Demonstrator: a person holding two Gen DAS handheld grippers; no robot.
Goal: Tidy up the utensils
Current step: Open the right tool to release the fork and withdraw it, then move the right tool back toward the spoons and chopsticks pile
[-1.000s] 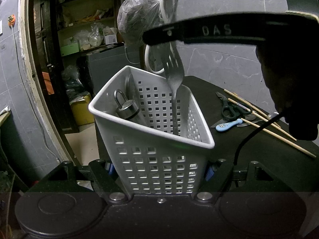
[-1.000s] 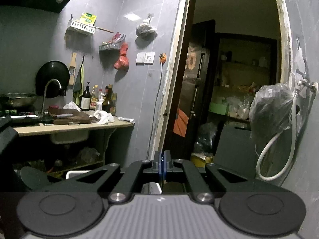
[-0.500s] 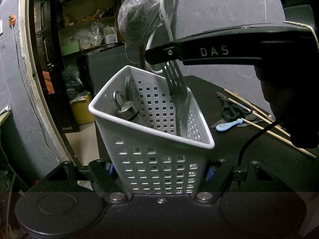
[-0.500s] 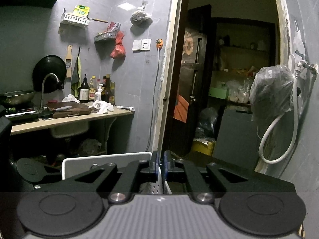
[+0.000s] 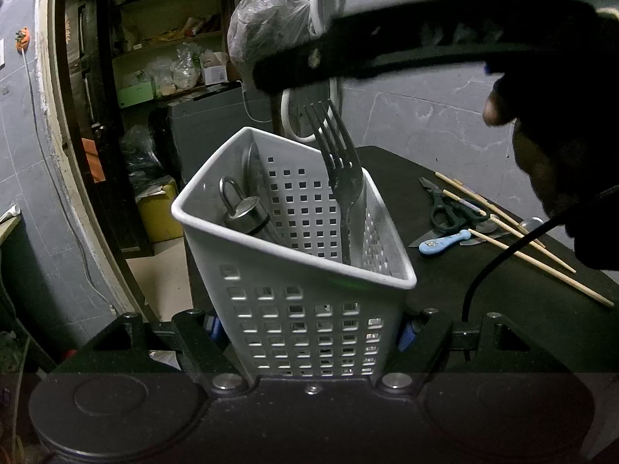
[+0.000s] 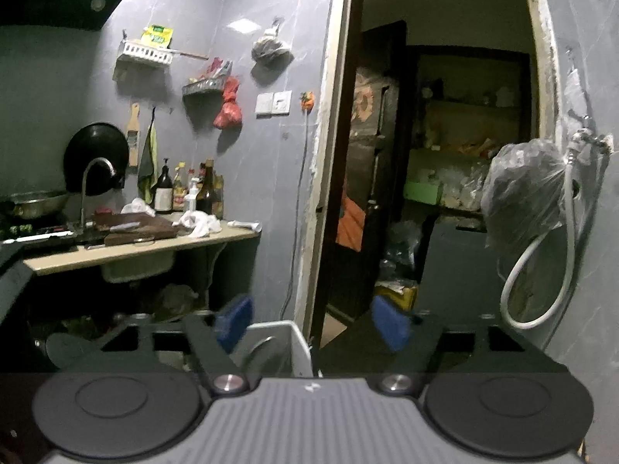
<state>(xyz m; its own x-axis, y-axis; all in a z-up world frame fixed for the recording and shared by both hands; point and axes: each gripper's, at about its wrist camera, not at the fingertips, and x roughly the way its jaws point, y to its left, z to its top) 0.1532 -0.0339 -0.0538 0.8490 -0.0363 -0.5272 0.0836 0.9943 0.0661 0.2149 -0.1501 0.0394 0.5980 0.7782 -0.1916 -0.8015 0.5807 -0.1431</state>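
The left gripper [image 5: 309, 332] squeezes the white basket [image 5: 294, 270]; the fork [image 5: 340, 178] stands inside. The right gripper [image 6: 311, 323] fingers are apart.

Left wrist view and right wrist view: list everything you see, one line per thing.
basket: one, white, between the left gripper's fingers
fork: one, metal, standing in the basket, tines up
steel handle with ring: one, silver, in the basket's left side
scissors: one pair, dark, on the table
small blue utensil: one, beside the scissors
chopsticks: several, wooden, on the table
table: one, black
left gripper: shut on the basket
right gripper: open, above the basket
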